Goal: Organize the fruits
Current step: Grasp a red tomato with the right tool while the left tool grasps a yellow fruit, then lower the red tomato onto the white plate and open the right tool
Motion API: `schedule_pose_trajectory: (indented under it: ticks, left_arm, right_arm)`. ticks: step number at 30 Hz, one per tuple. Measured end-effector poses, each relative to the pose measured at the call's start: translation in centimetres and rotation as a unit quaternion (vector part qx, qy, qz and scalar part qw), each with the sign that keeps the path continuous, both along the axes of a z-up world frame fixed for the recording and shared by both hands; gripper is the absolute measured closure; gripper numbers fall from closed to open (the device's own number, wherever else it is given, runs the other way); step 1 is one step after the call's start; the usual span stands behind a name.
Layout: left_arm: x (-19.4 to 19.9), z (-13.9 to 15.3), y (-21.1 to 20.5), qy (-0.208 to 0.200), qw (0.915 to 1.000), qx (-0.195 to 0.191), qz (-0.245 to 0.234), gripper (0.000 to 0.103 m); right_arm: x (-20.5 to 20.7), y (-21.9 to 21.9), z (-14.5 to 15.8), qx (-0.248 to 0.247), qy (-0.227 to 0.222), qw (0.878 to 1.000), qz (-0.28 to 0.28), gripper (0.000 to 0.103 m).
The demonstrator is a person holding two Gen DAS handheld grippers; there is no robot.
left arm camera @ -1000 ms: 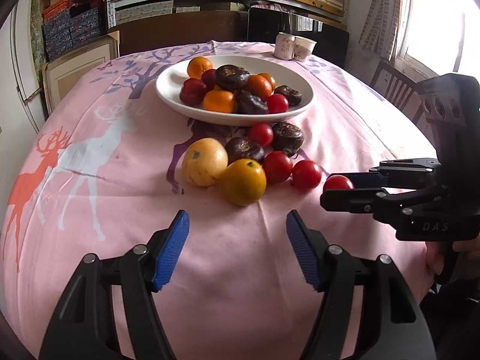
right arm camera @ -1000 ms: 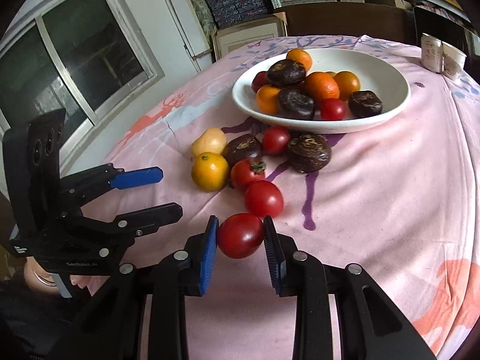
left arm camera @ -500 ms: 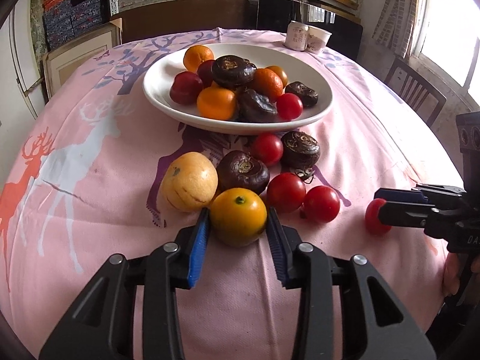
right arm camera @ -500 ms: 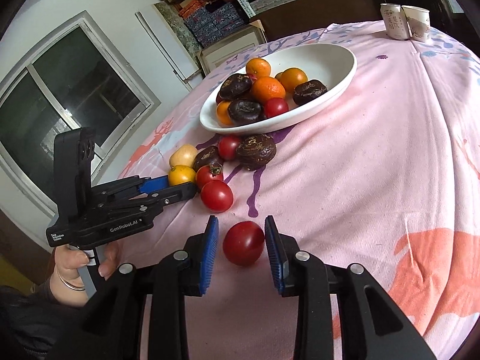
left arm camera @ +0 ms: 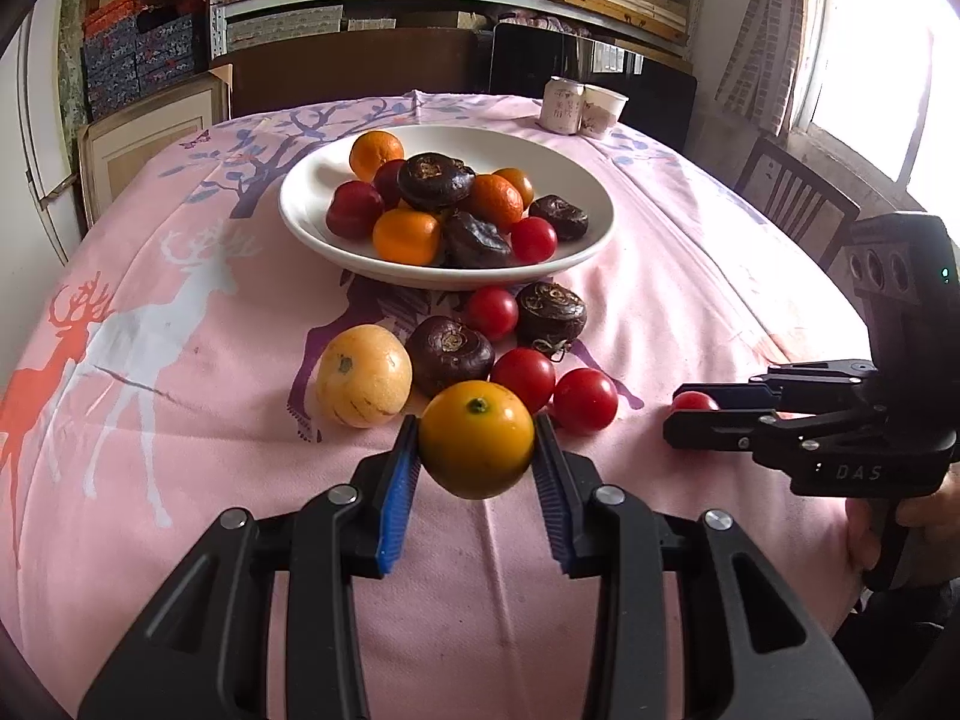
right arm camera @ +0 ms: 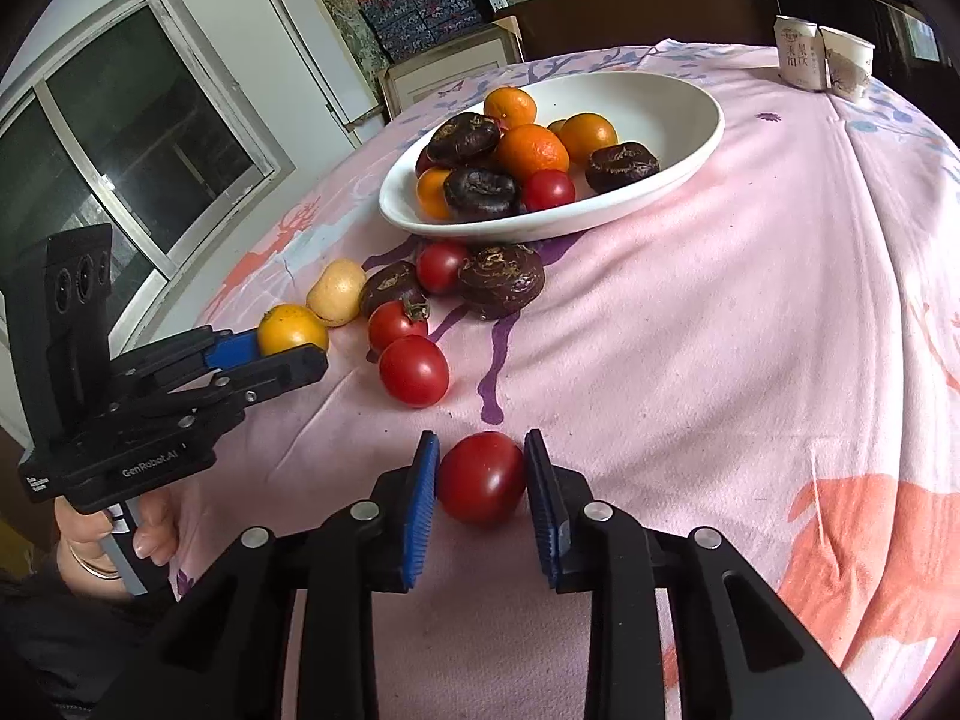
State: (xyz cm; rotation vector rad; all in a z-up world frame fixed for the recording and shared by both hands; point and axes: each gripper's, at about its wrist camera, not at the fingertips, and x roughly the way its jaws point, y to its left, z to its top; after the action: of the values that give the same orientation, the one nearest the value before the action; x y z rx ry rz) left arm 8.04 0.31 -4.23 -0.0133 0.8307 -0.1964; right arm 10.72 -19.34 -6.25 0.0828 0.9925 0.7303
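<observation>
My left gripper point(left arm camera: 475, 450) is shut on an orange fruit point(left arm camera: 476, 438) and holds it just above the pink tablecloth. My right gripper point(right arm camera: 482, 474) is shut on a red tomato point(right arm camera: 482, 477) near the table's front edge. A white bowl point(left arm camera: 576, 192) at the centre holds oranges, dark water chestnuts and red fruits. Loose in front of it lie a yellow fruit point(left arm camera: 363, 384), two dark chestnuts point(left arm camera: 450, 354) and three tomatoes point(left arm camera: 585, 399). The right gripper also shows in the left wrist view point(left arm camera: 690, 414), the left gripper in the right wrist view point(right arm camera: 288, 348).
A can point(left arm camera: 559, 105) and a paper cup point(left arm camera: 603, 111) stand at the table's far edge. A wooden chair point(left arm camera: 792, 204) stands at the right side. Shelves and boxes line the back wall. A window point(right arm camera: 120, 138) is at the left.
My left gripper moved forward and closed on the orange fruit, then lifted it slightly. My right gripper drew back from the pile with the tomato.
</observation>
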Motion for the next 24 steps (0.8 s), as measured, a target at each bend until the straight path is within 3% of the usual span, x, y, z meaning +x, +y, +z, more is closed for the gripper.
schedule_pose_trajectory:
  ticks: [5, 8, 13, 19, 20, 21, 23, 24]
  left_arm:
    - [-0.1, 2.0, 1.4, -0.021, 0.9994, -0.024, 0.010, 0.067]
    - [2.0, 3.4, 1.8, -0.029, 0.9991, -0.030, 0.011, 0.067]
    - [7.3, 4.6, 1.0, -0.035, 0.9991, -0.020, 0.011, 0.067]
    - [13.5, 4.4, 0.8, -0.018, 0.9992, -0.023, 0.027, 0.067]
    - [14.2, 4.4, 0.8, -0.015, 0.9991, -0.024, 0.031, 0.067]
    - [14.9, 4.3, 0.9, -0.009, 0.9989, -0.030, 0.035, 0.065]
    - [15.3, 4.6, 1.3, -0.007, 0.9982, -0.035, 0.048, 0.041]
    - [15.0, 4.9, 1.5, -0.019, 0.9978, -0.035, 0.053, 0.037]
  right_arm:
    - [0.9, -1.6, 1.5, 0.068, 0.010, 0.998, -0.007, 0.074]
    - [3.3, -2.2, 3.3, 0.093, 0.004, 0.995, -0.024, 0.074]
    - [8.6, -1.1, 6.3, 0.107, -0.017, 0.993, -0.054, 0.074]
    - [14.9, 1.4, 7.0, 0.091, -0.023, 0.991, -0.092, 0.074]
    - [15.9, 1.7, 6.8, 0.091, -0.018, 0.991, -0.097, 0.069]
    - [16.8, 1.7, 6.4, 0.096, -0.009, 0.990, -0.101, 0.054]
    - [17.5, 1.8, 5.8, 0.091, 0.004, 0.990, -0.112, 0.034]
    - [17.2, 1.6, 5.9, 0.091, -0.003, 0.989, -0.114, 0.034]
